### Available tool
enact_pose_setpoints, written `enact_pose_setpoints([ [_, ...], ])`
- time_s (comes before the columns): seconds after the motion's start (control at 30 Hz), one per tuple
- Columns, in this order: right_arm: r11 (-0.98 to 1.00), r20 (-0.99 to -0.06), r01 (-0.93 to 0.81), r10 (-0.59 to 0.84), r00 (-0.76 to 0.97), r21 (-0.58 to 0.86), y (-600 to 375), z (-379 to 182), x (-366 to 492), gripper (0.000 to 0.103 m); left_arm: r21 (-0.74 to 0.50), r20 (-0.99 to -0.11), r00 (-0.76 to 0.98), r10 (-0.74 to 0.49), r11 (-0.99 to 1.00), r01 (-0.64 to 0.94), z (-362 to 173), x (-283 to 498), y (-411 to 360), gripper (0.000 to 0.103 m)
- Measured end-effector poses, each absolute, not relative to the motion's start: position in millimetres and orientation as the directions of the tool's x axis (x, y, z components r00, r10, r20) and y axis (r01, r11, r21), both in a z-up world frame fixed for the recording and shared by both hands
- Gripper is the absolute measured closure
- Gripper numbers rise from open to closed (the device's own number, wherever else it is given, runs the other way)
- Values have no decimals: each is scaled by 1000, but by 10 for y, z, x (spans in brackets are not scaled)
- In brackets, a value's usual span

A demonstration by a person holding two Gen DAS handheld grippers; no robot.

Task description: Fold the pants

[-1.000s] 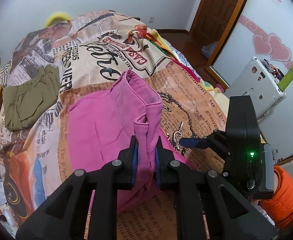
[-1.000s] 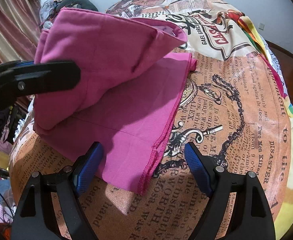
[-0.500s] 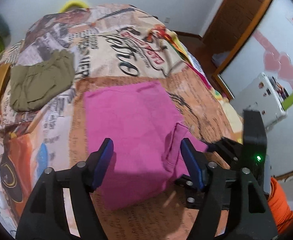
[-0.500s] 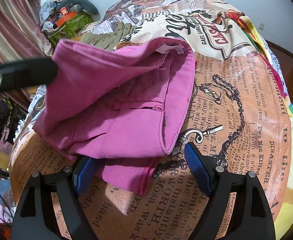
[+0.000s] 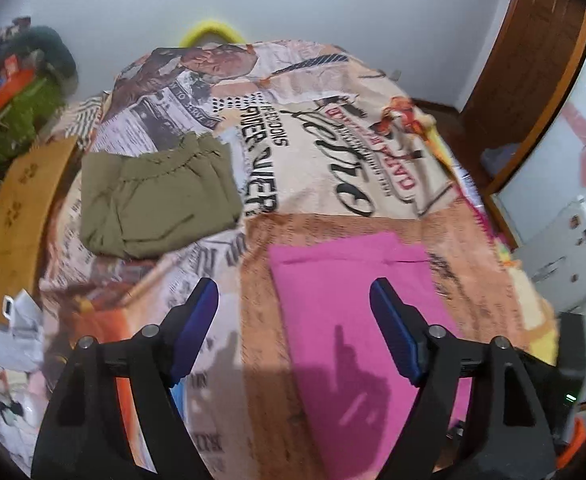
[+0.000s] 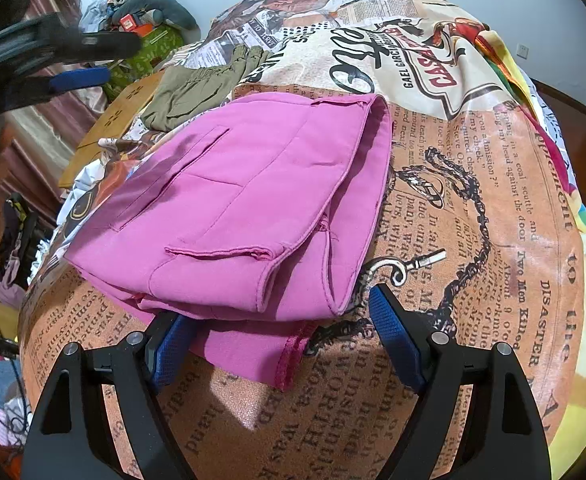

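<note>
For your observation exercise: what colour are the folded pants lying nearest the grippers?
Pink, or magenta: the pants, clearest in the right wrist view.

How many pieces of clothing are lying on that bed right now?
2: folded pink pants near the bed's front edge, and an olive-green garment lying farther back to the left. Piles beside the bed may hold more.

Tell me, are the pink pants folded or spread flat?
Folded. In the right wrist view the pink pants lie doubled on the bedspread, upper layer over lower, whose hem sticks out below.
</note>
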State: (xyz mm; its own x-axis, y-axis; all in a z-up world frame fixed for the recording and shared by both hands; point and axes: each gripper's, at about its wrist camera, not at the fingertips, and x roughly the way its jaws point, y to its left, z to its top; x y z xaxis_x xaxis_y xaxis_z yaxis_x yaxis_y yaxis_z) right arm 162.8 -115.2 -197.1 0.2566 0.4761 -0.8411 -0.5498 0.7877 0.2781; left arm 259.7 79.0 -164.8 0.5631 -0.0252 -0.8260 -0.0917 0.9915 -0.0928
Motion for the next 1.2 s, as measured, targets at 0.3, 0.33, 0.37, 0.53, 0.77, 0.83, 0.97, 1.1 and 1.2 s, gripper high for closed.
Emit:
enact_pose_setpoints([
  [0.3, 787, -838, -545, 483, 255, 288, -1159, -1977, 1627, 22, 22, -901, 432, 41, 999, -50, -2208, 3307, 732, 25],
  [0.33, 787, -837, -544, 485, 255, 290, -1163, -1978, 1627, 22, 30, -908, 417, 46, 999, -44, -2272, 3374, 720, 25],
  [0.37, 787, -836, -543, 486, 255, 292, -1166, -1979, 1633, 22, 33, -918, 394, 45, 999, -37, -2362, 3456, 714, 24],
  [0.53, 793, -836, -534, 485, 259, 294, -1180, -1965, 1637, 22, 85, -956, 279, 86, 996, -14, -2782, 3672, 678, 14],
  [0.77, 818, -835, -490, 474, 280, 300, -1310, -1917, 1625, 22, 89, -954, 282, 99, 995, -48, -2916, 3536, 821, 6],
  [0.83, 827, -837, -480, 464, 290, 293, -1367, -1902, 1595, 22, 82, -955, 282, 94, 995, -54, -2887, 3451, 888, 6],
  [0.97, 845, -837, -453, 450, 312, 286, -1500, -1880, 1561, 22, 100, -949, 292, 116, 993, -69, -2787, 3185, 1013, 6],
  [1.1, 864, -833, -419, 435, 342, 279, -1650, -1837, 1547, 22, 117, -939, 314, 138, 989, -87, -2664, 2865, 1081, 6],
  [1.2, 875, -829, -397, 426, 362, 277, -1743, -1797, 1537, 22, 91, -940, 319, 120, 991, -102, -2594, 2633, 1132, 6],
])
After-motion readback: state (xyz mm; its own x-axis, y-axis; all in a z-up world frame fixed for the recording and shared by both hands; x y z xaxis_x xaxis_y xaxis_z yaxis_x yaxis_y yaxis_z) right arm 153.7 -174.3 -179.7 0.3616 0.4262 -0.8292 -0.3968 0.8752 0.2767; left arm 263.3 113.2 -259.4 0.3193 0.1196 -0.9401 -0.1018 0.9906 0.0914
